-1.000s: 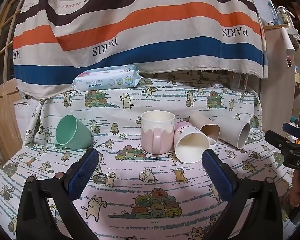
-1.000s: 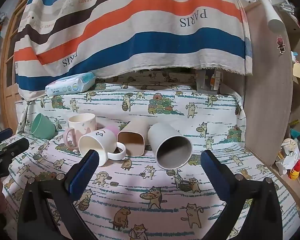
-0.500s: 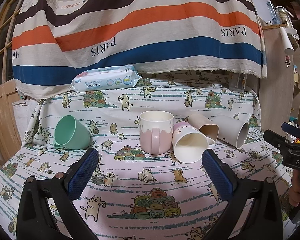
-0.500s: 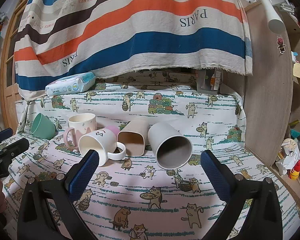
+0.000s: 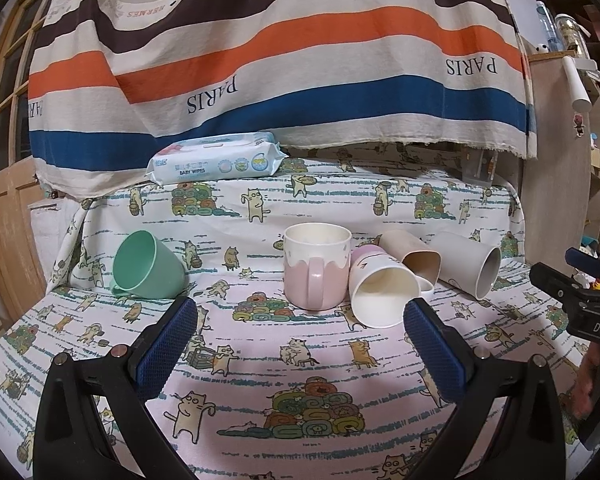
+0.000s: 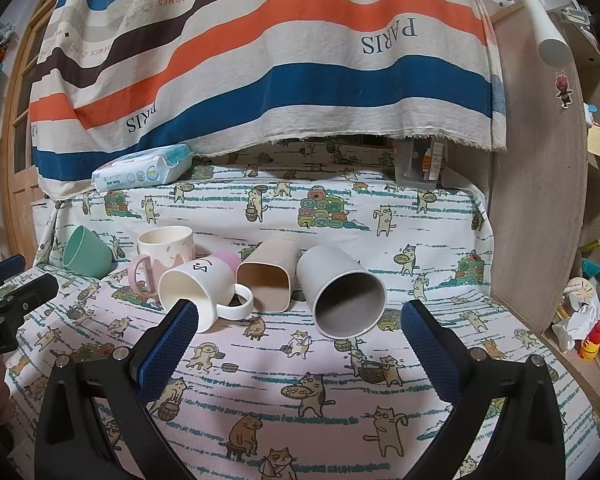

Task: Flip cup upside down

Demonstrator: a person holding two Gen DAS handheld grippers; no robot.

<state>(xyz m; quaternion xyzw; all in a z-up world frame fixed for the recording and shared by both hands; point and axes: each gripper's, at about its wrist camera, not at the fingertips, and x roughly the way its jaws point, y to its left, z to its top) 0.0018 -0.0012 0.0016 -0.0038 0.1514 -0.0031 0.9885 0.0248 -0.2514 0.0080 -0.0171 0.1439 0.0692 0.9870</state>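
Pink mug upright, grey cup toppled

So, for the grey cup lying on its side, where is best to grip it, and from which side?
Probably across the round wall of the grey cup, just behind its rim. It lies on its side, mouth toward the right tool, which is open and near, with no handle. Coming from above seems best: the beige cup crowds one side.

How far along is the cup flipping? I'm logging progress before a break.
Nothing looks done: no cup stands upside down. The pink mug is upright; the green cup, white mug, beige cup and grey cup lie on their sides. Nothing is in hand: the left gripper and right gripper are open, short of the cups. The flipping remains.
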